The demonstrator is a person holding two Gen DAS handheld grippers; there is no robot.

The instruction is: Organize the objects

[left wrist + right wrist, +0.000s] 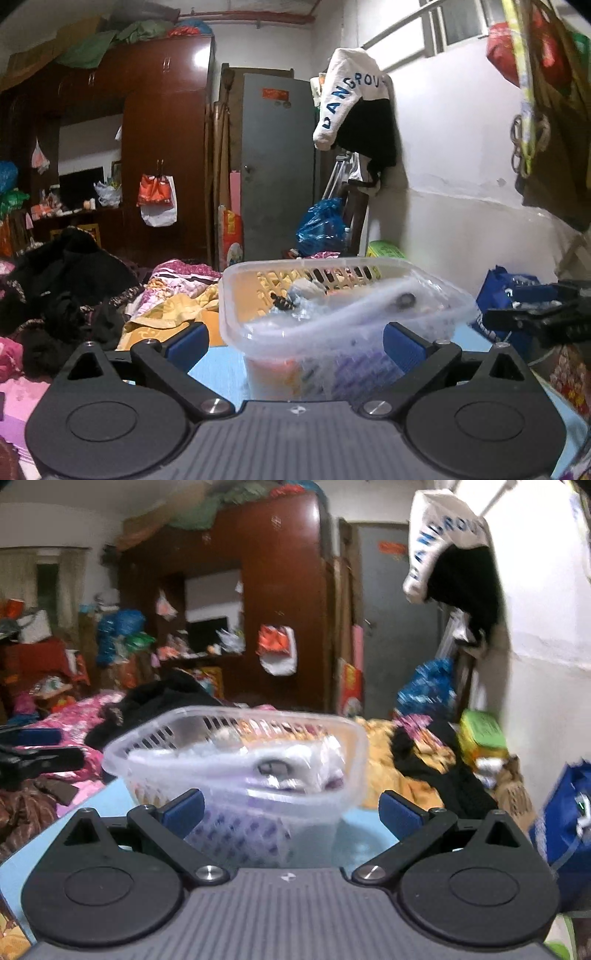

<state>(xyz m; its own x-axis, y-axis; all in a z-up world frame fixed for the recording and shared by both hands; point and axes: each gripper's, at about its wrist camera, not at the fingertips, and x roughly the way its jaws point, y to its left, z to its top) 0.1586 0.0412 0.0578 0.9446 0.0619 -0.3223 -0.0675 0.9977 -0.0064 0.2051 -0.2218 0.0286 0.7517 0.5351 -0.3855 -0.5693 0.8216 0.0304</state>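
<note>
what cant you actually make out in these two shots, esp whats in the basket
- Basket contents: both wrist views show a white piece with a dark round part and crumpled plastic, but the frosted wall and motion blur keep them from being named.
- Lower basket: cut off by the left gripper body in the left view, by the right gripper in the right.
- White garment's blue lettering: folds hide part; smeared in the right view.
- Blue bag: cut by the right view's edge.

Translucent clear slotted basket [332,280], light blue tabletop [218,369], reddish-brown wardrobe [162,110], grey door [277,166], white garment with blue lettering [347,88], blue-padded black gripper fingers [186,341]
</note>
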